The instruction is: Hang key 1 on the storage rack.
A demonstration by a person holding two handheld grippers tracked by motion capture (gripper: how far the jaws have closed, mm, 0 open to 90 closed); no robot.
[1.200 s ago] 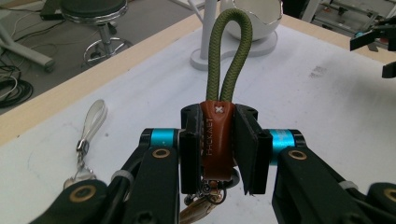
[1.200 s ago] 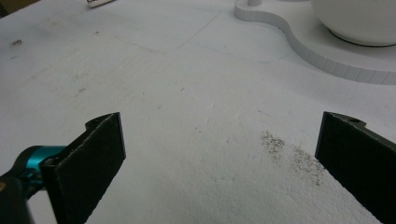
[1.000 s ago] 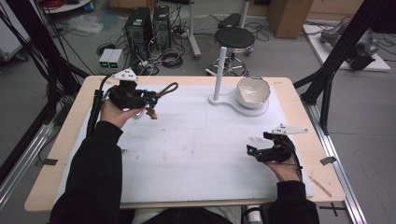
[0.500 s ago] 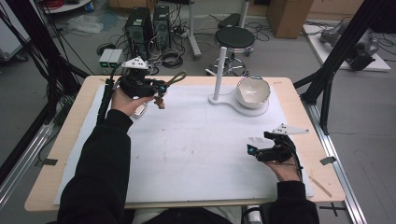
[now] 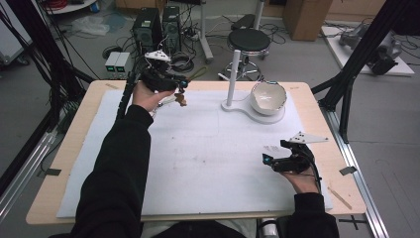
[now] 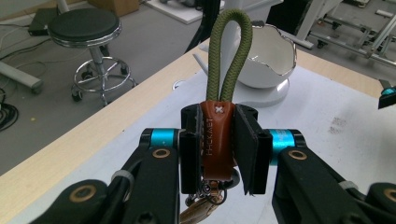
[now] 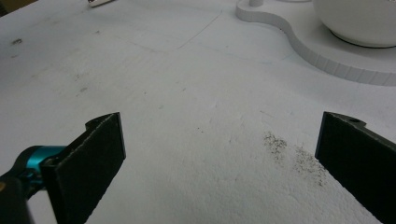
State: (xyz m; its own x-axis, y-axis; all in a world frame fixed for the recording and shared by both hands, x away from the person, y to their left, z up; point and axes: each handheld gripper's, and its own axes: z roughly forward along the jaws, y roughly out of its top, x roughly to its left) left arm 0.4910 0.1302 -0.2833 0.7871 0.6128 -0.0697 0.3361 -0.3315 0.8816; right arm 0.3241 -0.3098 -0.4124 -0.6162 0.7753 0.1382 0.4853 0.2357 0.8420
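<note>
Over white mat [image 5: 198,158], left gripper [image 5: 179,85] clamping keychain [image 6: 218,135], stool [image 5: 249,39] behind

The work surface is a light wooden table [image 5: 317,99] covered by a white foam mat [image 5: 208,148]. The floor [image 5: 34,99] is grey and smooth. Beyond the table's far edge, at 12 o'clock, stands a round black stool [image 5: 249,40] on a chrome base. At 11 o'clock two black computer towers [image 5: 157,25] sit on the floor among loose cables [image 5: 185,59], with two small grey boxes [image 5: 118,62] just beside them. Black frame struts [image 5: 366,54] rise at 2 o'clock and at 9 o'clock. A cardboard box [image 5: 303,17] stands at 1 o'clock, near a white platform [image 5: 369,54] bearing grey equipment. Lighting is even and diffuse.
</note>
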